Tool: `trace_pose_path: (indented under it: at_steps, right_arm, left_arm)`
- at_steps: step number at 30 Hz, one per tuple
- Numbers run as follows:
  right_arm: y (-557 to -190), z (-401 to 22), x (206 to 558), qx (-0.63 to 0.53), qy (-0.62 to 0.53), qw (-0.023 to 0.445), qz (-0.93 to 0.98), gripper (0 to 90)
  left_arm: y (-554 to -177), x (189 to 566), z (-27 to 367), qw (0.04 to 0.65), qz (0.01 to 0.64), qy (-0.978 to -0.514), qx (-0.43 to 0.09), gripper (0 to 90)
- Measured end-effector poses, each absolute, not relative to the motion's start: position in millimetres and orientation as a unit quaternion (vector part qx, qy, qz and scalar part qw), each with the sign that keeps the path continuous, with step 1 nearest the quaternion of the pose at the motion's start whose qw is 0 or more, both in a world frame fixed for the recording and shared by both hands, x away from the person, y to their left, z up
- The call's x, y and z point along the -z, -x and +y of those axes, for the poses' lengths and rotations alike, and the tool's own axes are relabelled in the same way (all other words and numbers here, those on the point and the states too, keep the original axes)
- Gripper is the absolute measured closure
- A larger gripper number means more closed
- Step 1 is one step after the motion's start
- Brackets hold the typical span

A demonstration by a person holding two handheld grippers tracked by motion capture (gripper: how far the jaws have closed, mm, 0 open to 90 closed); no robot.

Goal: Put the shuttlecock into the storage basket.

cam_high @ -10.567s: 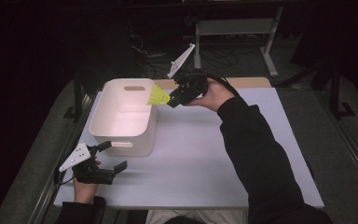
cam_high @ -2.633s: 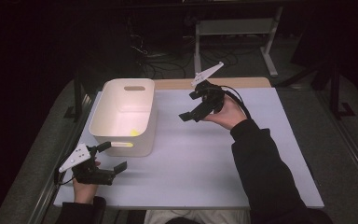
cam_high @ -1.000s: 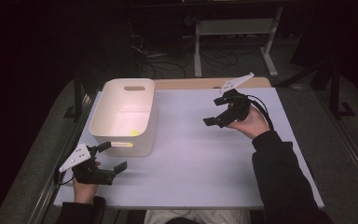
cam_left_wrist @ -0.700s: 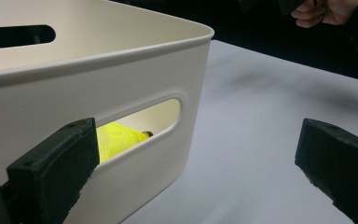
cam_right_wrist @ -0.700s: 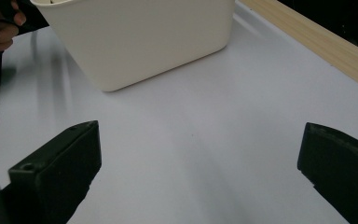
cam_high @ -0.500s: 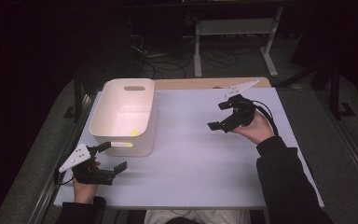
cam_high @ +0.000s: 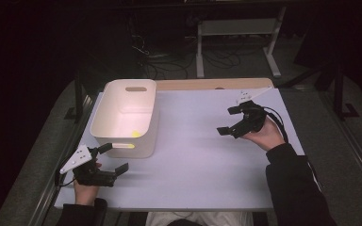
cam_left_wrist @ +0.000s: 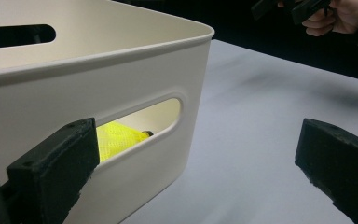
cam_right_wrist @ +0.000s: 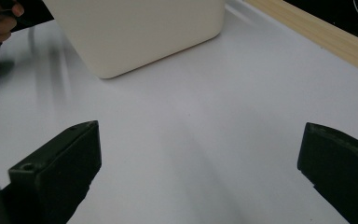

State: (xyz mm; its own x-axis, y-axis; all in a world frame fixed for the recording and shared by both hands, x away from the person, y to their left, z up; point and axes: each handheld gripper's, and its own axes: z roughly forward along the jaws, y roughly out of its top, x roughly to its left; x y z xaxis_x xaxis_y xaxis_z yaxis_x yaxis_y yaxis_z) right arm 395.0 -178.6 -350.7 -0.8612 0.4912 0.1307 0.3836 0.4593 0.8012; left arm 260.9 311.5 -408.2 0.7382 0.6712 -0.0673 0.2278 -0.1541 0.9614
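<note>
A white plastic bin (cam_high: 128,116) stands on the left half of the white table. A yellow mesh item (cam_high: 135,133) lies inside at its near end and is seen through the handle slot (cam_left_wrist: 121,136). My left gripper (cam_high: 113,159) rests open at the table's front left, just in front of the bin's near wall (cam_left_wrist: 98,98), holding nothing. My right gripper (cam_high: 230,120) hovers open over the right side of the table, empty, and faces the bin (cam_right_wrist: 135,32) across bare table.
A wooden strip (cam_high: 207,84) runs along the table's far edge. Beyond it a metal stand (cam_high: 238,28) and cables (cam_high: 165,61) sit on the dark floor. The white tabletop (cam_high: 193,150) stretches between the two grippers.
My right gripper let the yellow item go into the bin, then drew back to the right and toward the near side. My left gripper has stayed put.
</note>
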Motion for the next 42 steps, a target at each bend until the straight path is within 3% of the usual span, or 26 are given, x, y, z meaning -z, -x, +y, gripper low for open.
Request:
trace_pose_path:
  at_steps: [42]
  right_arm:
    - [-351.2, -254.8, 376.5, -0.465, -0.332, 0.087, 0.816, 0.0]
  left_arm:
    - [-261.2, 408.2, 311.2, 0.573, 0.305, -0.736, -0.193, 0.0]
